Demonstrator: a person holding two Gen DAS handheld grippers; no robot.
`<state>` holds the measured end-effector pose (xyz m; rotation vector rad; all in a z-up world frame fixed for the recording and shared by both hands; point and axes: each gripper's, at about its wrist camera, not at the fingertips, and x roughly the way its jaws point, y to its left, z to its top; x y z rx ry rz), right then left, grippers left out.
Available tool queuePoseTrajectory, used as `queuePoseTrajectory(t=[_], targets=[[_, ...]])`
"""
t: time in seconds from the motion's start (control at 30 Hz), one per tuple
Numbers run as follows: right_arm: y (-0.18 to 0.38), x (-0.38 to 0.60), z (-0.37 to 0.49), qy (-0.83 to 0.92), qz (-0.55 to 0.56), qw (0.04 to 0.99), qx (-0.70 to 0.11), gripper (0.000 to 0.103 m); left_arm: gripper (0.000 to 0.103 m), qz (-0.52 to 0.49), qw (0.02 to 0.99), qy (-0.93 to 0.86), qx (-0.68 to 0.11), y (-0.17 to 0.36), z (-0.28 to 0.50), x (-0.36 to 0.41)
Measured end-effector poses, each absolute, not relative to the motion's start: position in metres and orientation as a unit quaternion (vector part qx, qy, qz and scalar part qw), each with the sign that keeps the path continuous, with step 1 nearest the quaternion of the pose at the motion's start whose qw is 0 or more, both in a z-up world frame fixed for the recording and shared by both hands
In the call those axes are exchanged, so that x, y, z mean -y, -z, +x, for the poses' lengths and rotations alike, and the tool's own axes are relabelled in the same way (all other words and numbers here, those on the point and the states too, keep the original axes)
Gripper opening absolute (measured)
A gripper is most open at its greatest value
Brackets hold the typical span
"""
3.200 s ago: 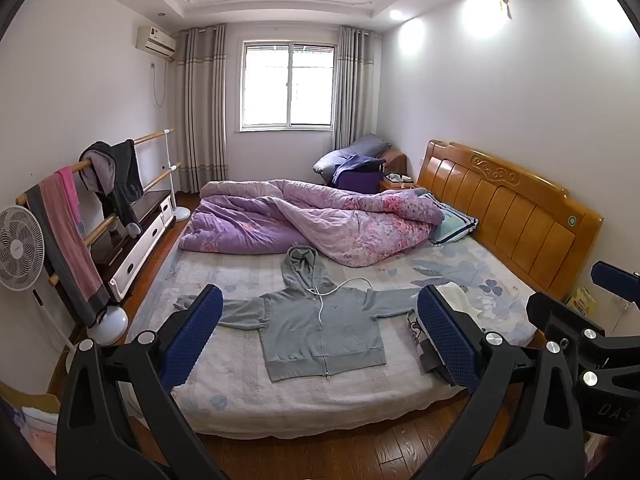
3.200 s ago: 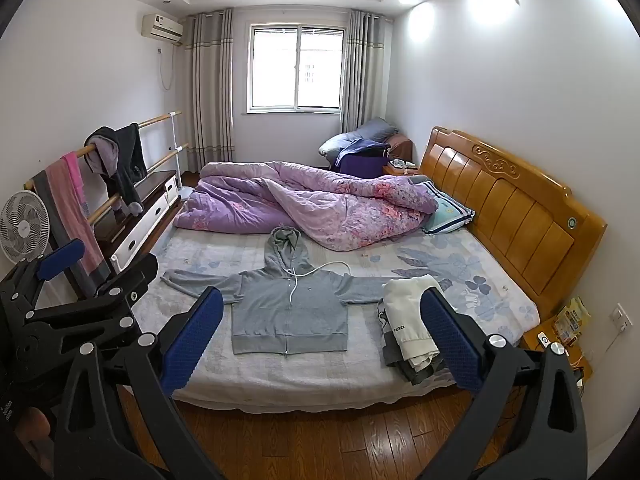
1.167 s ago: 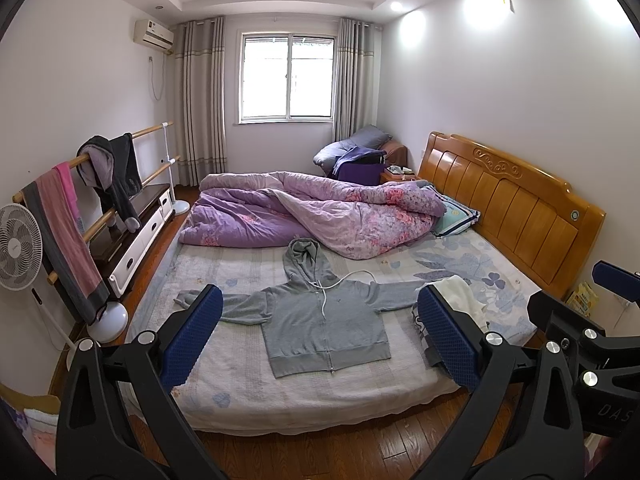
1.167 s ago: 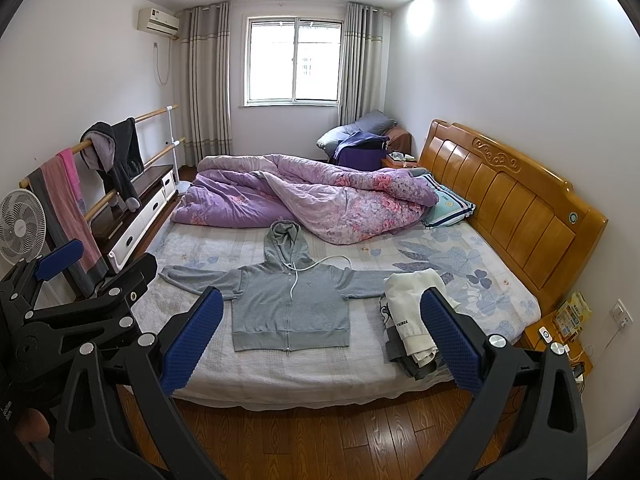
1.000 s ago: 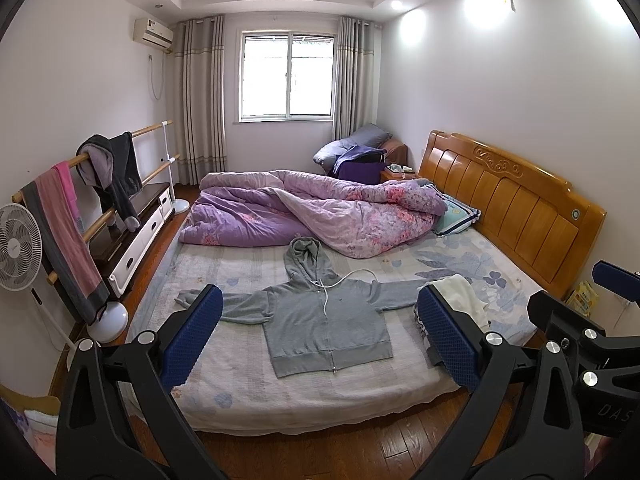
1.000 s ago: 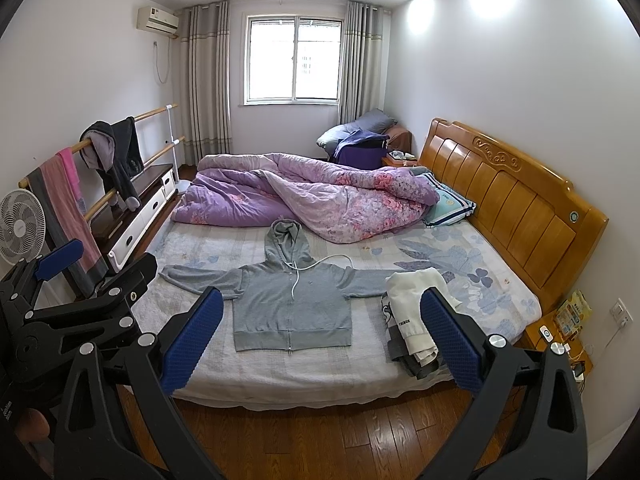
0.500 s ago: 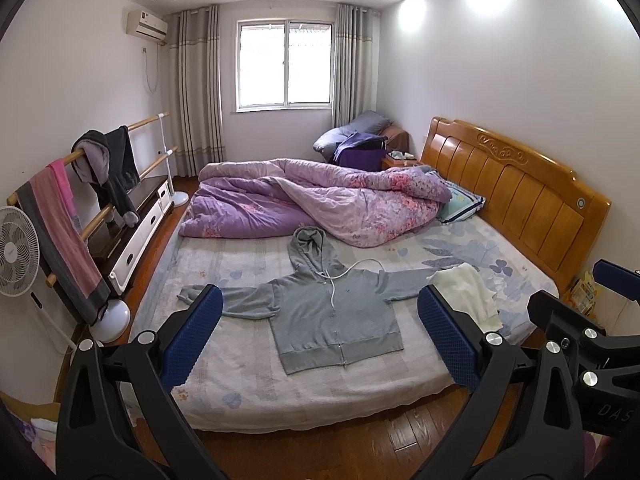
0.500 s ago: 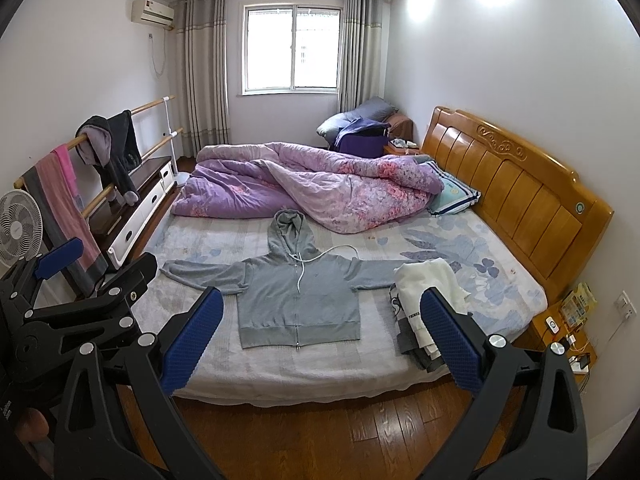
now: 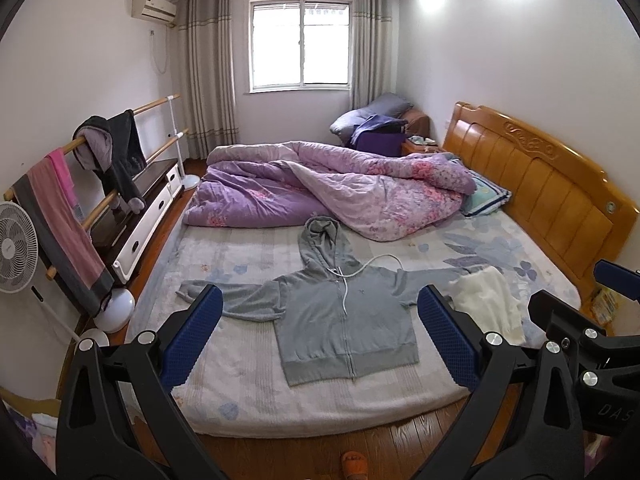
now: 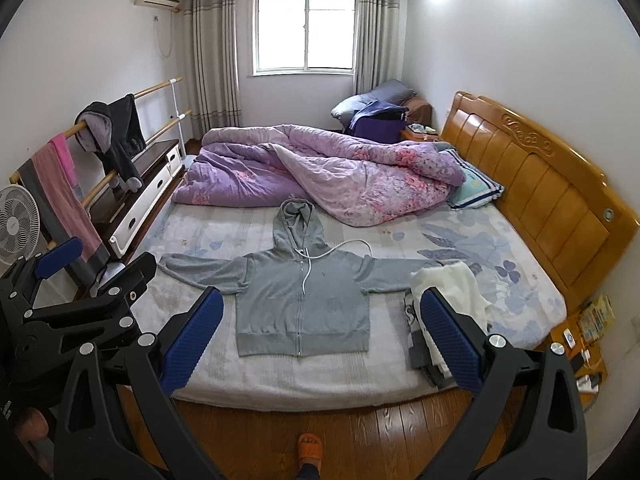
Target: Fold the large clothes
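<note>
Grey zip hoodie [image 9: 340,312] [image 10: 302,300] lay flat on the bed [image 9: 240,380] [image 10: 280,380], front up, soft fleece, ribbed hem toward the foot edge, both sleeves stretched out sideways, hood pointing at the rumpled purple floral quilt [image 9: 352,192] [image 10: 340,176]. White drawstring curled off the collar. Pile of folded clothes [image 9: 488,304] [image 10: 448,300], cream knit on top, sat just beside the hoodie's sleeve on the headboard side. Left hand-held gripper [image 9: 320,344] was spread wide, 2 blue textured pads, holding nothing, above the floor short of the bed. Right hand-held gripper [image 10: 320,344] likewise spread wide and holding nothing. Carved wooden headboard [image 9: 540,184] glossy. Wood plank floor [image 10: 360,432]. Round white fan [image 9: 16,252] by the rail.
</note>
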<state>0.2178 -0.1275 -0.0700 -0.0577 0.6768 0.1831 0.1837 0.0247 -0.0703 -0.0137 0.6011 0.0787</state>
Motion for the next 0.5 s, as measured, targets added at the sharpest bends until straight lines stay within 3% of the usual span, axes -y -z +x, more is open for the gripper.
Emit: queuePoseTrajectory(t=[0.3,0.5], targets=[[0.082,0.129,0.339,-0.127,-0.046,0.924,-0.357,0.095,0.098,-0.005,0.945,-0.075,-0.319,0.077,0.315,-0.026],[0.125,0.096,0.417,-0.148,-0.061,0.892,-0.422,0.095,0.098,-0.02,0.921,-0.086,-0.378,0.129,0.389,-0.061]])
